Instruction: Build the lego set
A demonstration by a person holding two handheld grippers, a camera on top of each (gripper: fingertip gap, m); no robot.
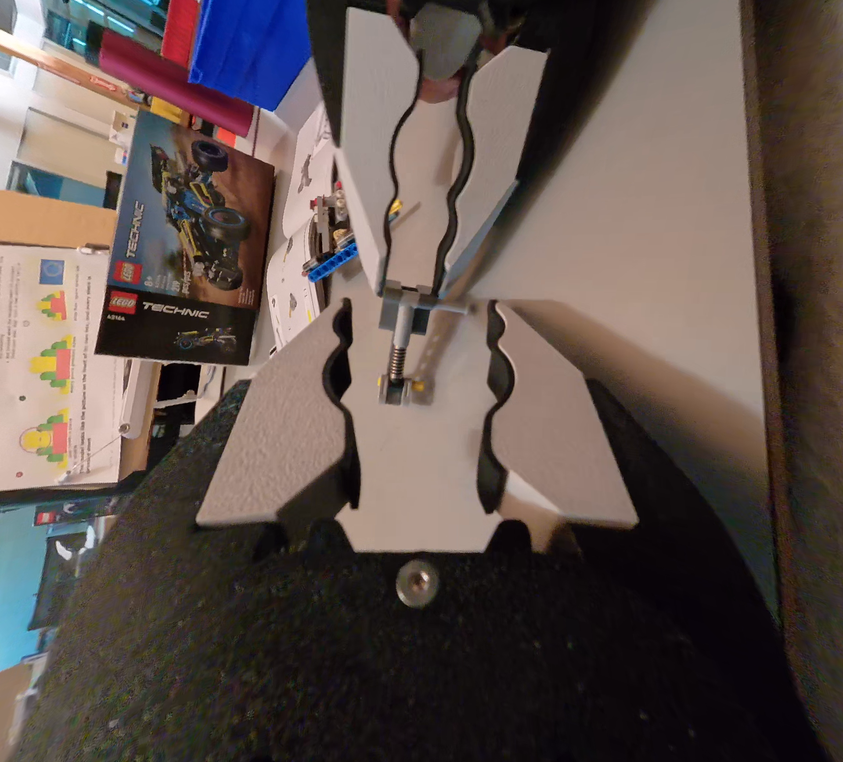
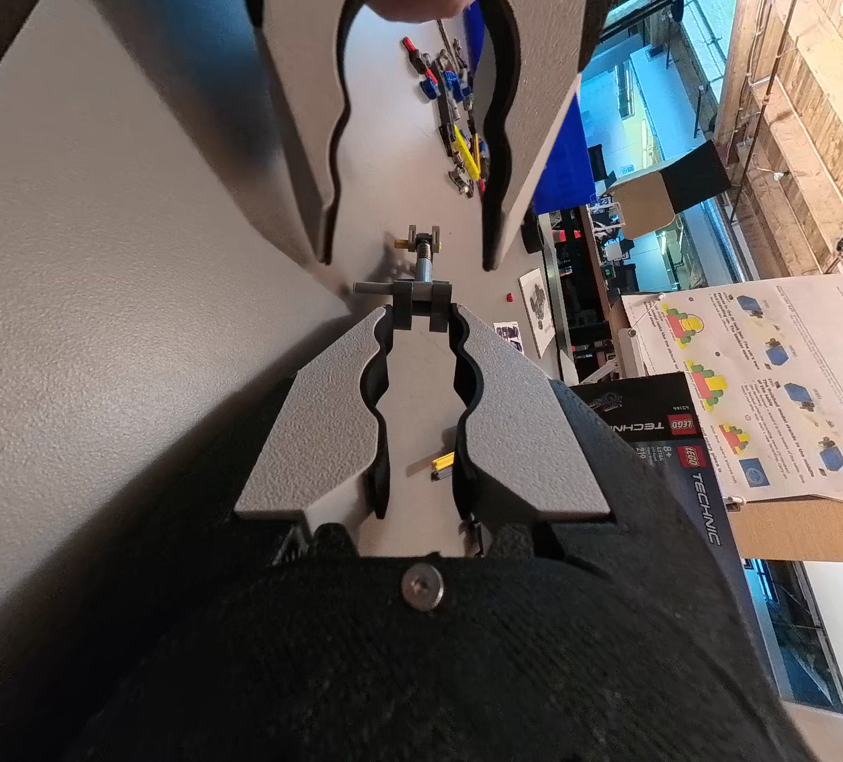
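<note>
A small grey shock-absorber assembly (image 1: 398,347) has a metal spring, a grey cross-piece with an axle at one end and yellow pins at the other. My right gripper (image 2: 422,320) is shut on its dark grey cross-piece (image 2: 422,299) and holds it just above the white table (image 1: 616,192). In the left wrist view the right gripper (image 1: 410,289) comes in from the top. My left gripper (image 1: 420,305) is wide open and empty, its fingers on either side of the assembly without touching it. In the right wrist view the left gripper (image 2: 406,263) faces mine, around the spring end (image 2: 422,245).
The set's box (image 1: 182,247) and an open instruction booklet (image 1: 296,238) lie to the left, with a partly built blue model (image 1: 330,252). Several loose parts (image 2: 456,115) lie farther along the table. Yellow and grey axles (image 2: 441,464) lie under my right gripper. A blue bin (image 1: 255,10) stands behind. The grippers are tip to tip, or close to it.
</note>
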